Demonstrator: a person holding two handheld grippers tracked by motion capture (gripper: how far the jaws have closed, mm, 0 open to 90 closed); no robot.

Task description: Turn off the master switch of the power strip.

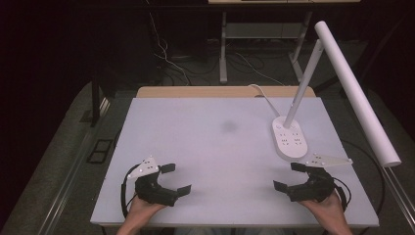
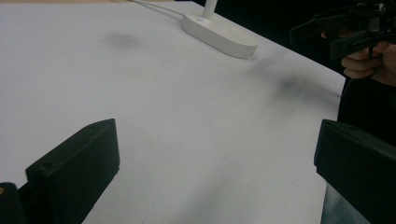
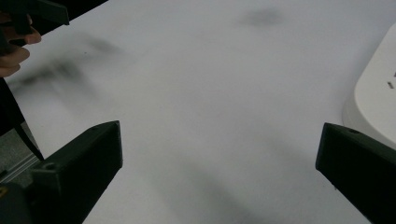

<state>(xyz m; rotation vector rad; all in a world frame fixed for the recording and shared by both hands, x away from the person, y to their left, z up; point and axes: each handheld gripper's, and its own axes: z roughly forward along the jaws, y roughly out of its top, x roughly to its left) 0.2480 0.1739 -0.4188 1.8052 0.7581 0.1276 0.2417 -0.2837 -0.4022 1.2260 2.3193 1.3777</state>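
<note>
Both grippers idle over the near edge of the table (image 1: pixel 215 147), nothing held. Left gripper (image 1: pixel 175 179) has jaws wide apart over bare white surface; same in the left gripper view (image 2: pixel 215 163), only tabletop between the pads. Right gripper (image 1: pixel 289 176) is also spread wide and empty, confirmed in the right gripper view (image 3: pixel 219 163).

Nearest thing is the lamp base (image 1: pixel 289 138), white oval, far right of the table, just beyond the right gripper's upper jaw and apart from it. In the right gripper view its rim (image 3: pixel 373 102) sits just past the right-hand jaw.

If the base is the target: right gripper goes forward and slightly outward, straddle the narrow width, keep jaws level, close slowly; smooth rounded plastic will likely slip. The buttons on top look small, can't tell their type from here.

Clearance:
- the lamp stem (image 1: pixel 304 83) leans up and right from the base, and the long lamp head (image 1: pixel 357 93) overhangs the right table edge, so don't lift the right hand high there
- cord (image 1: pixel 262 94) runs off the back edge
- centre and left of the table are open, only a faint dark smudge (image 1: pixel 228 127)
- near edge is right under both hands, little room to pull back
</note>
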